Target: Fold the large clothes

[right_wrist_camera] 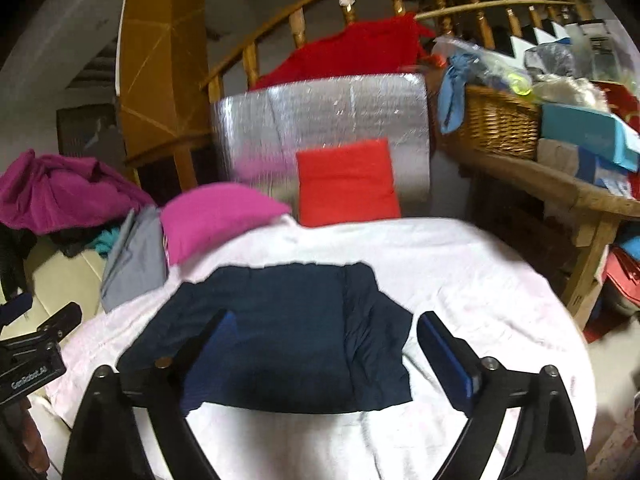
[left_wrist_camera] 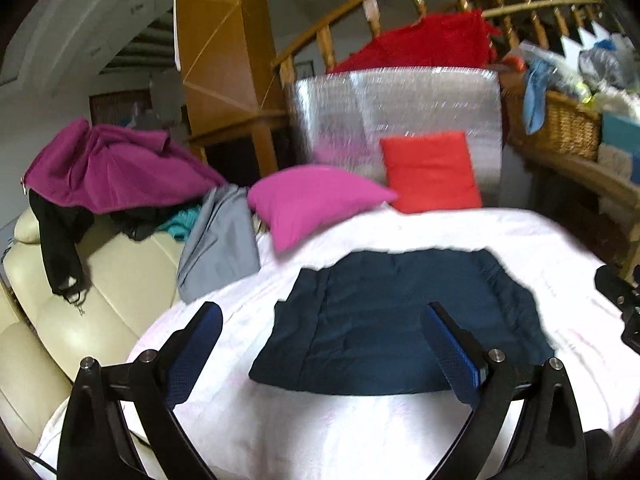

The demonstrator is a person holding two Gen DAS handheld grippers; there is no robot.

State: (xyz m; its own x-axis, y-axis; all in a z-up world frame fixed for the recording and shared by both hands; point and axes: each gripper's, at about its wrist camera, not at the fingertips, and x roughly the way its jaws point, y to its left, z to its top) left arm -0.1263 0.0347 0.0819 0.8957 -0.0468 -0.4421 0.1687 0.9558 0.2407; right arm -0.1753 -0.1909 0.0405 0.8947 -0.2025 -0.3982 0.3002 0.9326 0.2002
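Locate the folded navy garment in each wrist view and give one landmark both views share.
Left wrist: navy garment lies centre, on the white sheet, between the claw's fingers.
Right wrist: navy garment lies centre-left, behind the left finger.
Shared landmark: red cushion against the silver panel.

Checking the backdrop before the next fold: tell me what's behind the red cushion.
Behind the red cushion stands a silver foil-faced panel, with red fabric draped over the wooden railing beyond. The cushion hides the panel's lower part.

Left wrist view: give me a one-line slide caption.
Open left gripper above a folded navy garment lying flat on the white sheet, pink cushion and red cushion behind.
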